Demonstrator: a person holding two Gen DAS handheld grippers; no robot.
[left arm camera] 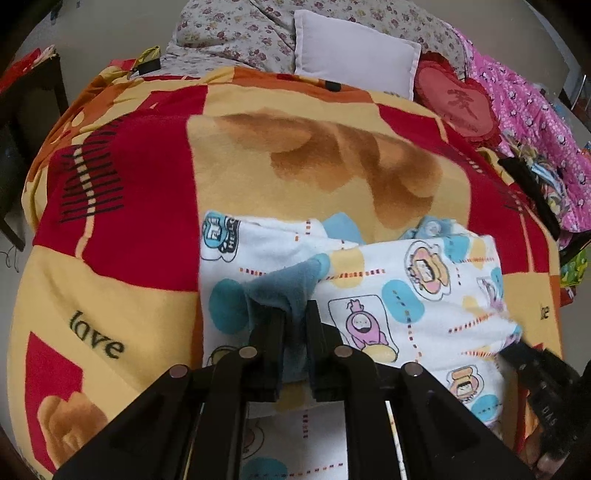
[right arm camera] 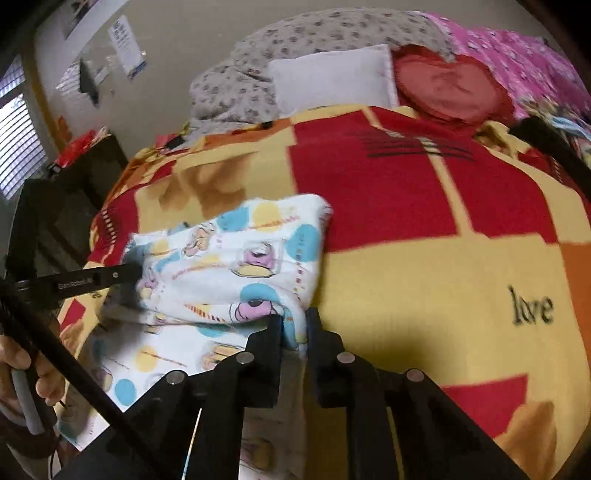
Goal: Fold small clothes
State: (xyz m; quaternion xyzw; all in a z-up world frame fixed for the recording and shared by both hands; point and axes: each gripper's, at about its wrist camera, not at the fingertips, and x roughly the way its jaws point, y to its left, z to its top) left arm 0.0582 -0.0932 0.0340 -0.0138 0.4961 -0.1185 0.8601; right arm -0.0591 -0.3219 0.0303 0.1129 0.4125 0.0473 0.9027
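Note:
A small white garment (left arm camera: 399, 291) printed with cartoon figures and blue and yellow dots lies on the red and yellow blanket (left arm camera: 140, 221). My left gripper (left arm camera: 294, 314) is shut on its blue cuff (left arm camera: 284, 284) and holds that part lifted. My right gripper (right arm camera: 294, 321) is shut on the garment's other edge (right arm camera: 236, 258), raised above the lower layer. The right gripper also shows at the right edge of the left wrist view (left arm camera: 532, 362). The left gripper shows at the left in the right wrist view (right arm camera: 125, 275).
At the head of the bed lie a white pillow (left arm camera: 354, 55), a red heart cushion (left arm camera: 461, 103), a flowered grey quilt (left arm camera: 236, 33) and a pink quilt (left arm camera: 532, 107). Dark furniture (right arm camera: 74, 192) stands beside the bed at the left.

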